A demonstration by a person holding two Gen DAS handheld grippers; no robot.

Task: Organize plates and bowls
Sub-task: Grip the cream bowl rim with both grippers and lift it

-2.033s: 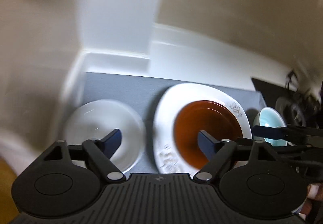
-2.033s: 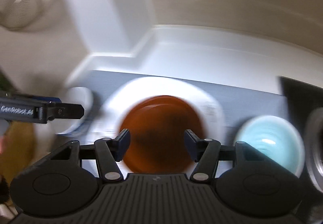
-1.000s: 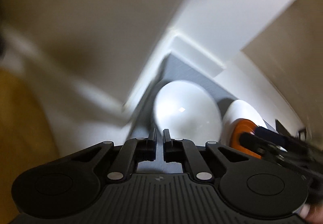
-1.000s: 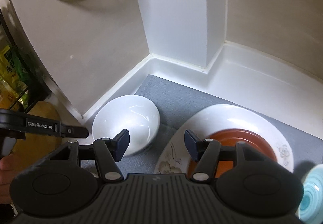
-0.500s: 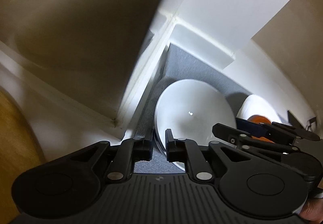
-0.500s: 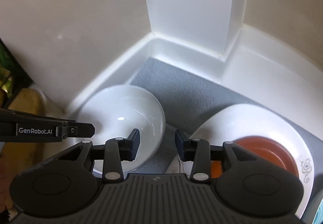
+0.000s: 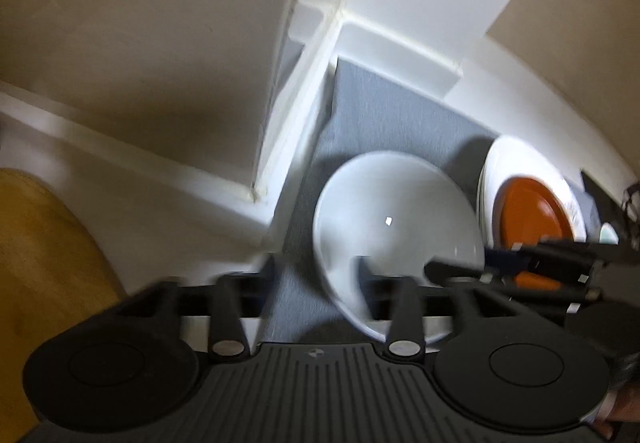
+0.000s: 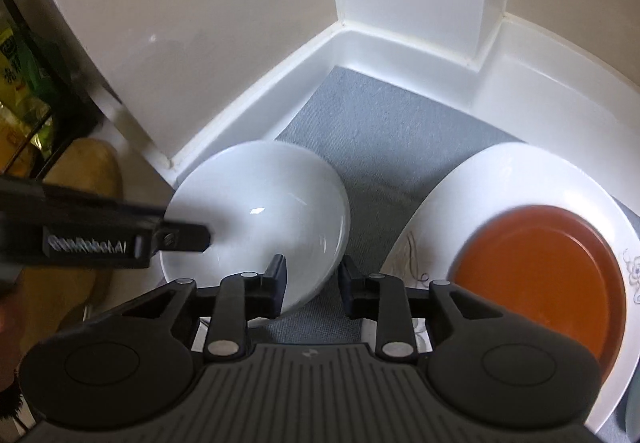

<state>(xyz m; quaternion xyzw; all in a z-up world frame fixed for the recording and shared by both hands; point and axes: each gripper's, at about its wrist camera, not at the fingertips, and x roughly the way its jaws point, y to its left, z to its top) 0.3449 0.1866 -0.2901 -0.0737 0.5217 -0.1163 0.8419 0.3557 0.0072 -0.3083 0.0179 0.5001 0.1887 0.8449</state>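
Observation:
A white bowl [image 7: 396, 219] [image 8: 260, 215] sits on the grey mat [image 8: 384, 131] in the corner. My left gripper [image 7: 316, 275] is open, with its fingers astride the bowl's near left rim. My right gripper [image 8: 312, 279] is open, with its fingers astride the bowl's right rim. The left gripper also shows in the right wrist view [image 8: 180, 239], reaching over the bowl from the left. An orange plate [image 8: 540, 275] [image 7: 532, 219] lies on a large white patterned plate [image 8: 500, 179] to the right.
White walls and a raised white ledge [image 8: 256, 99] close in the corner behind and left of the bowl. A wooden board [image 7: 44, 267] lies to the left. The edge of a pale blue bowl [image 7: 608, 233] shows at far right.
My left gripper was shut a second ago and has opened wide around the bowl's rim. My right gripper has narrowed and moved left from the orange plate to the bowl's right rim.

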